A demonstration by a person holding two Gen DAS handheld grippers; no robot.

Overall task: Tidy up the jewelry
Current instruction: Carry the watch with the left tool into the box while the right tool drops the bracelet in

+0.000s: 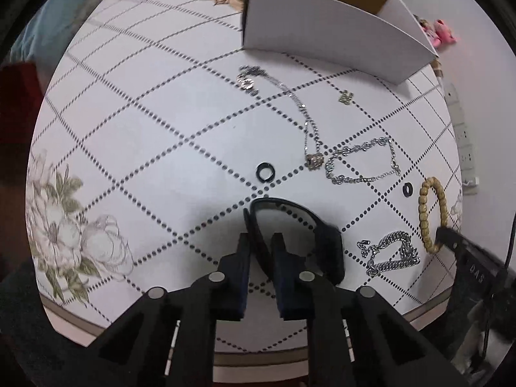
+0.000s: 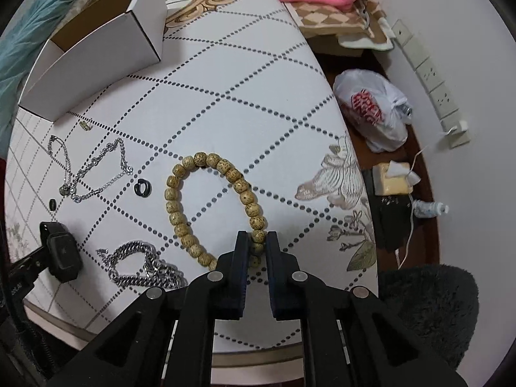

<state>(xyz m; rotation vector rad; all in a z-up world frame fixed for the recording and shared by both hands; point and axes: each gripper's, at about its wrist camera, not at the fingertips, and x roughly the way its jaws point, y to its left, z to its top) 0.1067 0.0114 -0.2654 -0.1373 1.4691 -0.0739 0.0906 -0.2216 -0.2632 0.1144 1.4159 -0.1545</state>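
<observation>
Jewelry lies scattered over my table (image 2: 225, 74), most of it toward the near edge, with the white cardboard box (image 1: 322, 35) open at the far edge. My right gripper (image 2: 258, 242) has its fingers pinched together on the wooden bead bracelet (image 2: 206, 206), gripping a bead or two at the near end of the loop while the rest of it lies flat on the cloth. My left gripper (image 1: 260, 242) is closed around the strap of the black smartwatch (image 1: 300, 225), whose body sits just beside the fingers. To do this step well, I judge I should lift each piece straight up so that the loop hangs free, keep the beads clear of the heavy silver chain (image 2: 142, 264) just beside them, and carry both across to the box without dragging over the thin silver necklaces (image 1: 358, 161) near the middle. The bracelet is tan, with speckled round beads strung in a long oval; it should hang limp once raised. Two small black rings (image 1: 265, 171) and a little gold charm (image 1: 345, 97) rest well apart, untouched.
</observation>
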